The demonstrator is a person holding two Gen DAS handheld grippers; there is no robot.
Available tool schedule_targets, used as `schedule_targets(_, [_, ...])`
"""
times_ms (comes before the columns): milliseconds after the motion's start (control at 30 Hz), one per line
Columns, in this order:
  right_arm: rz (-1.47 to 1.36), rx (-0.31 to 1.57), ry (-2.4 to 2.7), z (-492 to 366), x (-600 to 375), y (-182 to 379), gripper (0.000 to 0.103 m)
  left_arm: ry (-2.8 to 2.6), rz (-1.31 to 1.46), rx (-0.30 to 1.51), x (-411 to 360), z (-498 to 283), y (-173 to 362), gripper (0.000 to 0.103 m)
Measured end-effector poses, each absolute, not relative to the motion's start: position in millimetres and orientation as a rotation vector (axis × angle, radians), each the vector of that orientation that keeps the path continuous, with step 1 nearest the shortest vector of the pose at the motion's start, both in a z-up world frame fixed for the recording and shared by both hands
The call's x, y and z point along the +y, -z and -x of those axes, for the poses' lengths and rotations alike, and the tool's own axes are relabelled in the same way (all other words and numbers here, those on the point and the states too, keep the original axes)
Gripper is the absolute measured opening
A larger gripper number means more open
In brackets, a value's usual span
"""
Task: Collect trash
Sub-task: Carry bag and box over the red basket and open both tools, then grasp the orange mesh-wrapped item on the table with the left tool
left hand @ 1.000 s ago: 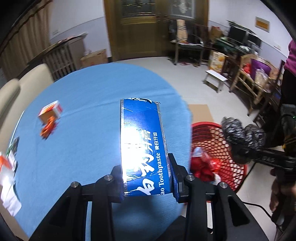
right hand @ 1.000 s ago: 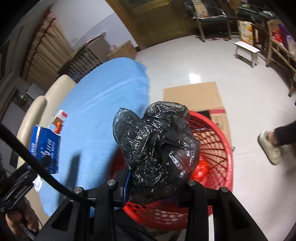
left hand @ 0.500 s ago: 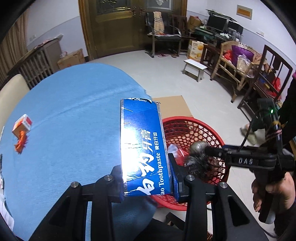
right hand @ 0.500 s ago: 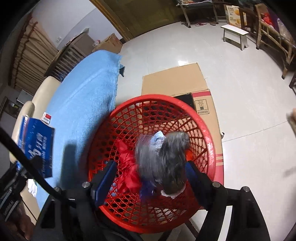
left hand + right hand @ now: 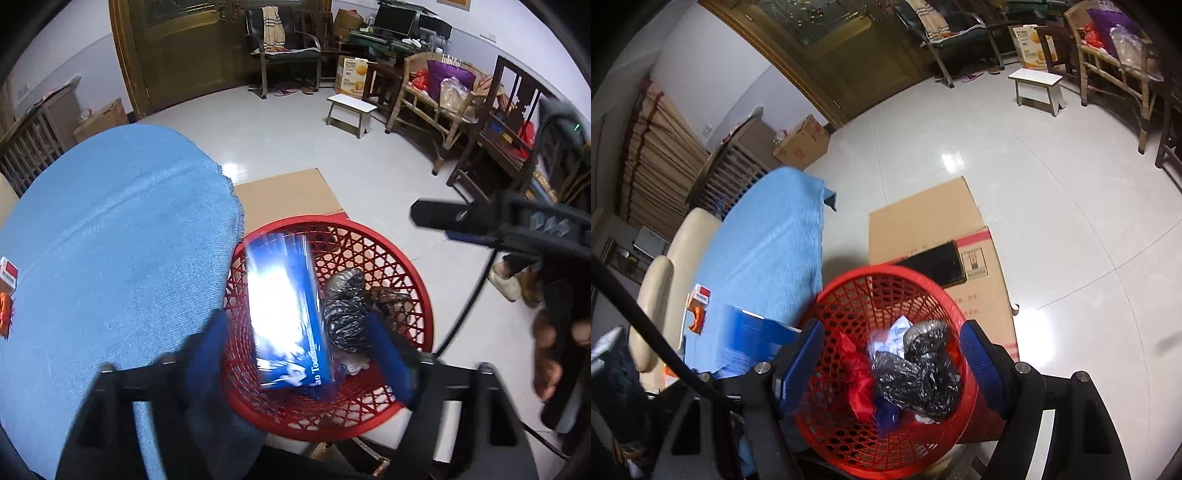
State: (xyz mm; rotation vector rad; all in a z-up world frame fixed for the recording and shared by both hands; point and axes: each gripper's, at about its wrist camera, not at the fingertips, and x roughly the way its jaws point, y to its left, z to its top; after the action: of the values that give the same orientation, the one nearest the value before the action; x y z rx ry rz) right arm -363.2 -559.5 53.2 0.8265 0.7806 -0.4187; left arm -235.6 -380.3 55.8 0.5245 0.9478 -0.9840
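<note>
Left gripper [image 5: 295,343]: jaws spread wide, blue pads clear of the toothpaste box [image 5: 286,314], which shows motion-blurred between them over the red basket [image 5: 417,280]; whether the box touches the basket contents cannot be told. In the right wrist view the same box appears as a blurred blue shape at the basket's left rim.

Right gripper [image 5: 892,362]: jaws spread wide and holding nothing, poised above the basket [image 5: 849,288]. In the left wrist view this gripper reaches in from the right edge, well above and to the right of the basket.

Basket contents: 1 crumpled black plastic bag [image 5: 918,373] lies on top, with a red bag [image 5: 858,384] to its left, a white scrap [image 5: 895,334] just behind it and a blue scrap [image 5: 886,413] partly under it. In the left wrist view the black bag [image 5: 345,306] sits just right of the box.

Surroundings: the basket stands on the floor against the edge of the round bench, which is covered by a blue cloth [image 5: 110,236]. A flattened cardboard sheet [image 5: 923,229] lies on the floor beyond the basket. A small red-and-white carton [image 5: 8,275] and an orange wrapper [image 5: 4,314] rest on the cloth at its far left edge, well apart from the basket. A white stool [image 5: 351,110] stands farther back on the tiled floor.
</note>
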Motion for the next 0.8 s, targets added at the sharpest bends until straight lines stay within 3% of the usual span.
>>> schedule_targets(267, [-0.815, 0.771, 0.421, 359, -561, -60, 0.079, 0.932, -0.482, 0.932, -354, 218, -68, 0.08])
schedule_targets(800, [-0.689, 0.854, 0.214, 264, -487, -73, 0.079, 0.511, -0.183, 0.911, -178, 91, -87, 0.08])
